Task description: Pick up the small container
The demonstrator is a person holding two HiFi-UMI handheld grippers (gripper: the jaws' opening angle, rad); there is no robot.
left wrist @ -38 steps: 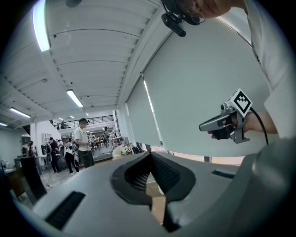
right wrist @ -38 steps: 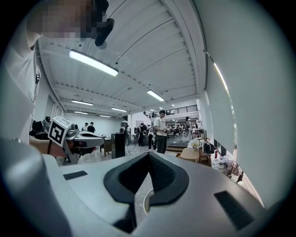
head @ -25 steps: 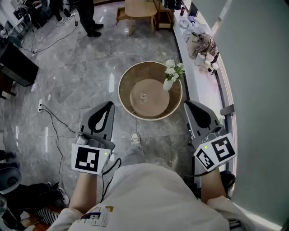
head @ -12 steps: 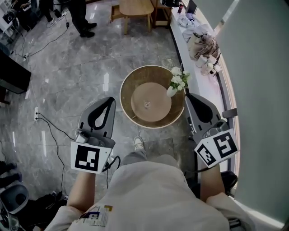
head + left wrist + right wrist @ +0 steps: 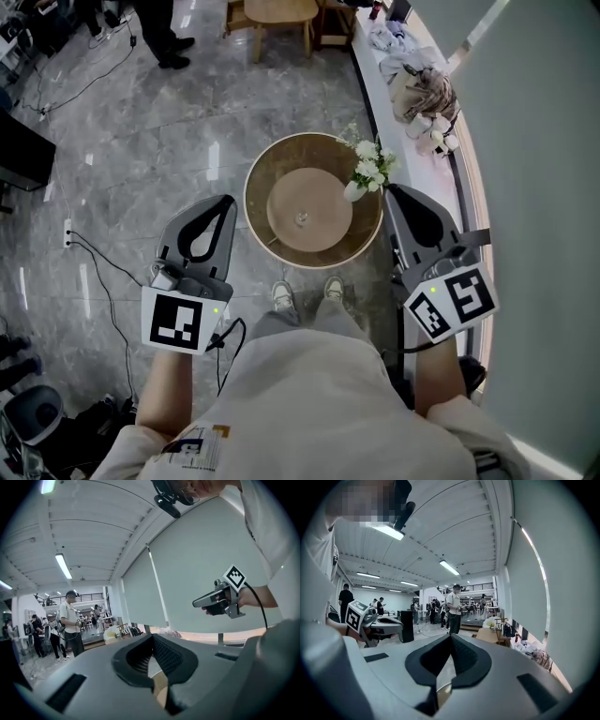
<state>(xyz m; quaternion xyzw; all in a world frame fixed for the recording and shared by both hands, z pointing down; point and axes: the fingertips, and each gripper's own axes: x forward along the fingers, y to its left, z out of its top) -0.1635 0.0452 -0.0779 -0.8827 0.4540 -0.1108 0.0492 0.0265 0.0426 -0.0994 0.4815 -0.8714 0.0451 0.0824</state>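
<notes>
A small clear container stands near the middle of a round wooden table in the head view. A white vase of white flowers sits at the table's right rim. My left gripper hovers just off the table's left edge, shut and empty. At the table's right edge, beside the vase, my right gripper is likewise shut with nothing in it. In the left gripper view the shut jaws show a sliver of table below them, and the right gripper hangs at the right. The right gripper view shows its own tips together.
A long white ledge along the window carries a stuffed toy and clothes. A wooden chair stands beyond the table. Cables trail over the marble floor at left. People stand farther back in the room.
The person has stepped forward, so the round table now lies right between the two grippers; both shoes show below it. Both grippers have stayed shut and empty.
</notes>
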